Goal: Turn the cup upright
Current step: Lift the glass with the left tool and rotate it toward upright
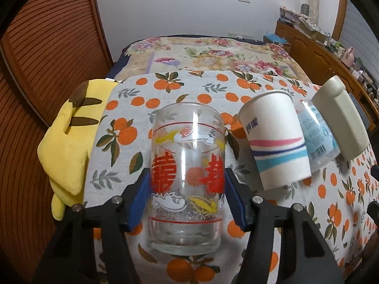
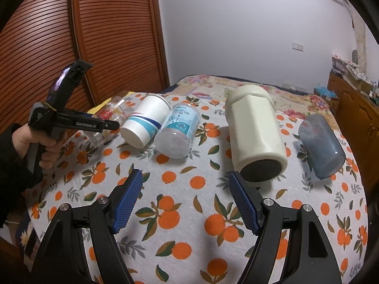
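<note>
A clear glass cup [image 1: 187,177] with red and yellow print lies on its side on the orange-print tablecloth [image 1: 331,213], thick base toward the camera. My left gripper [image 1: 187,196] has its blue pads against both sides of the glass, shut on it. In the right wrist view the glass [image 2: 111,116] lies at the far left, partly hidden behind the left gripper [image 2: 113,125]. My right gripper [image 2: 186,198] is open and empty above the cloth, near the front.
A white paper cup [image 2: 144,125], a clear plastic cup [image 2: 177,130], a cream mug [image 2: 255,137] and a blue-grey cup [image 2: 322,146] lie on their sides in a row. A yellow plush [image 1: 68,139] hangs at the table's left edge. A bed lies beyond.
</note>
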`<state>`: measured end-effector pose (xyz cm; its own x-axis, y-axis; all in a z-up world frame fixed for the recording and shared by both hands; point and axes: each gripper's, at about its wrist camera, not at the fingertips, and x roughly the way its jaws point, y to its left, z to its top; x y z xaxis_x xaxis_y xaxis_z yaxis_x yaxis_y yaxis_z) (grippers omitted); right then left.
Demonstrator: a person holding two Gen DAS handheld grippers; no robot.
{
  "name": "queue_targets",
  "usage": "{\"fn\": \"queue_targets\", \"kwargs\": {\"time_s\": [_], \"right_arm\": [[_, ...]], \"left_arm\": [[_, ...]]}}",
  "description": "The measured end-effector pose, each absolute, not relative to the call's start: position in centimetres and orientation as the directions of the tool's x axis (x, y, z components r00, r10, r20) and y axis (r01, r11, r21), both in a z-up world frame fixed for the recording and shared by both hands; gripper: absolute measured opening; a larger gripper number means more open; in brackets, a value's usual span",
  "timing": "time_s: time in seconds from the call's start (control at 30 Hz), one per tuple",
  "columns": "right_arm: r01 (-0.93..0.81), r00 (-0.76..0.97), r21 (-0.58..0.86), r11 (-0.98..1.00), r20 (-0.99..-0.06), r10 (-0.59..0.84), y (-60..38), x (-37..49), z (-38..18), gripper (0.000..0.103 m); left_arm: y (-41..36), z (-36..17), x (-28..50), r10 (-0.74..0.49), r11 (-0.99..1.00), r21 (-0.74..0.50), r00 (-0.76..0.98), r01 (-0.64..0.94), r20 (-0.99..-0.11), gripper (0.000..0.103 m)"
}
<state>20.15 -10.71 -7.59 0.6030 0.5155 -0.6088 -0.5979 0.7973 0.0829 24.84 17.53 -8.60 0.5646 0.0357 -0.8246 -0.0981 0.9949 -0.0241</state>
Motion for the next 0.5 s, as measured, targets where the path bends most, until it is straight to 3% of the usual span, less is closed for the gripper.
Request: {"fn": "queue_targets", "kwargs": {"time_s": [0.5], "right_arm": [[-0.55, 0.644, 0.095, 0.83, -0.585, 0.493, -13.8, 17.3, -7.2, 0.077]], "left_arm": [[13.0, -5.1, 15.6, -0.042, 0.994, -0.1, 0.683, -0.046, -0.729, 0.058]]}}
